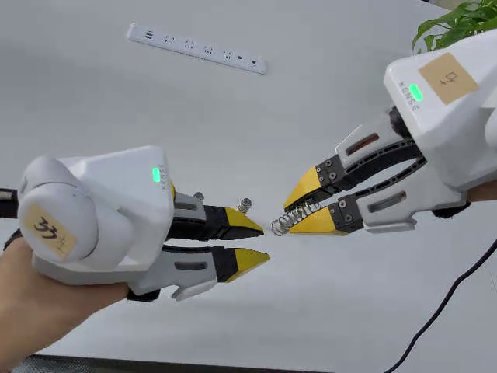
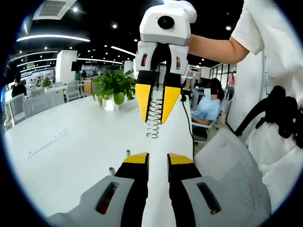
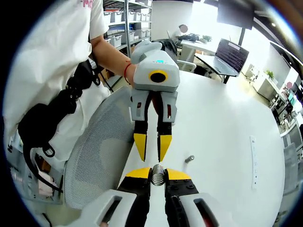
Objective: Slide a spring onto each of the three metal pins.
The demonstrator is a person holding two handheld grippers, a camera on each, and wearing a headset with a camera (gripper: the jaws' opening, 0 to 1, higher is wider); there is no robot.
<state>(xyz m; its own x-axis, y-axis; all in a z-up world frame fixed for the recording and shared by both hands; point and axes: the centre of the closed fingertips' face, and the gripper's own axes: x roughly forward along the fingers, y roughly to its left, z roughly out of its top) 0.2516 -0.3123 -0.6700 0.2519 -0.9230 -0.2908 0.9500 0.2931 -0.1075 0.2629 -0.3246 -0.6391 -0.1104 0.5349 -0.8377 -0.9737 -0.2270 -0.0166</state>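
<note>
The white table (image 1: 311,101) is carrying everything here, and a grey mesh chair (image 3: 94,151) is standing at its edge beside the person. Above the table, the two tools are pointing at each other, tip to tip. The left hand-held gripper (image 1: 255,242) is sitting in the person's hand (image 1: 39,303), and its yellow-tipped jaws are hanging released, a gap between them and nothing in it. The right hand-held gripper (image 1: 304,207) is coming in from the opposite side, clenched on the spring (image 1: 290,221).

A leafy plant (image 1: 458,19) is standing at the far corner of the table. A white power strip (image 1: 194,47) is lying flat well beyond the tools, and a dark cable (image 1: 443,311) is trailing across the near right side.

The spring is sticking out past the right jaws' tips, its free end hanging in the air just beside the left gripper's upper tip without touching it.

Two small metal pins are standing upright on the table just behind the left gripper's jaws. One (image 1: 245,206) is near the tips and looking ribbed at the top, the other (image 1: 199,196) is further back; both are too small to tell more.
</note>
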